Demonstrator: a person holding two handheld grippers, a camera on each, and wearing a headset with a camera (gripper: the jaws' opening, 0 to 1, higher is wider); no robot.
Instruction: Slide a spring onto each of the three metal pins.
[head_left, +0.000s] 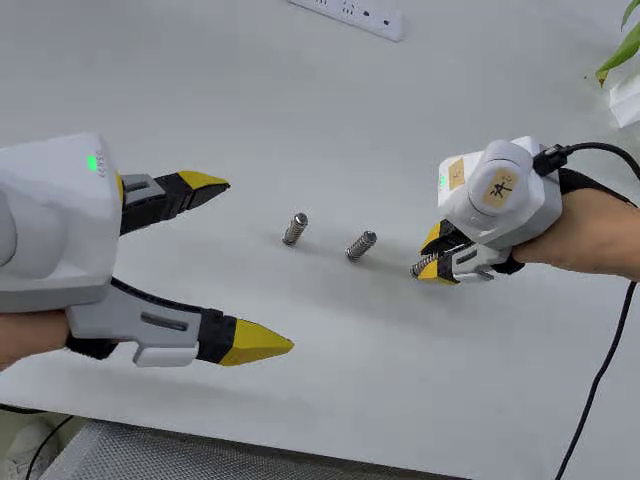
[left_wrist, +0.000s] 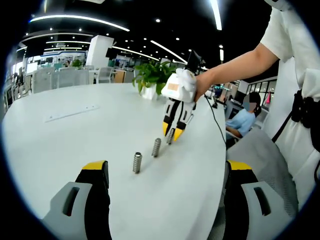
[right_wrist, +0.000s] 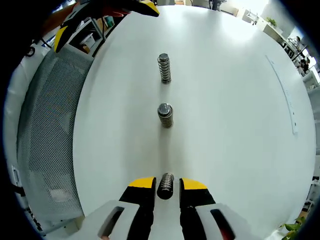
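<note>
1. Head view: left gripper (head_left: 257, 264) splayed wide at left, idle, we judge; right gripper (head_left: 437, 262) at right clamps third spring (head_left: 422, 267).
2. Left gripper view: mid spring (left_wrist: 156, 147), end spring (left_wrist: 137, 162) upright, centre.
3. Right gripper view: all in line; third spring bottom centre, probably being seated.

- Bright, even light from ceiling strips (left_wrist: 75, 22).
- Faint soft shadow beside each spring (head_left: 361, 245) on the table (head_left: 300, 100).
- Gripper views bulge at edges; far table washes out white.
</note>
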